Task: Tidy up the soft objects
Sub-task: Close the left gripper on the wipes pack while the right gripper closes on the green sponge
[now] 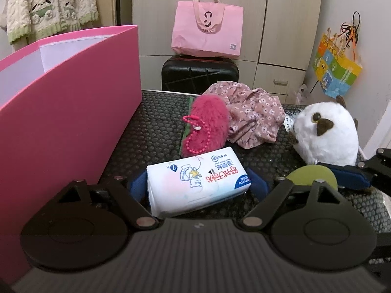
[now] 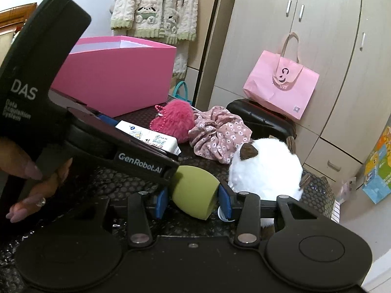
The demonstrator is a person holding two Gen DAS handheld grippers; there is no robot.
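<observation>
both handheld grippers were matte black, with round discs, ribbed bodies, silver pivot screws and blue finger pads [image 2: 225, 202]. the left gripper [image 2: 136, 131] carried white "das" and "genrobot.ai" lettering. the person's hand [image 2: 36, 183] wore long pale-mauve nails and a ring.

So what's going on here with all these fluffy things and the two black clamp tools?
A person is sorting soft things on a dark mat, a gripper tool in each hand. The left gripper straddles a white wet-wipe pack, apparently pinching it. The right gripper squeezes a green sponge. A pink fluffy charm, a floral scrunchie and a white plush owl lie on the mat beside an open pink box.
</observation>
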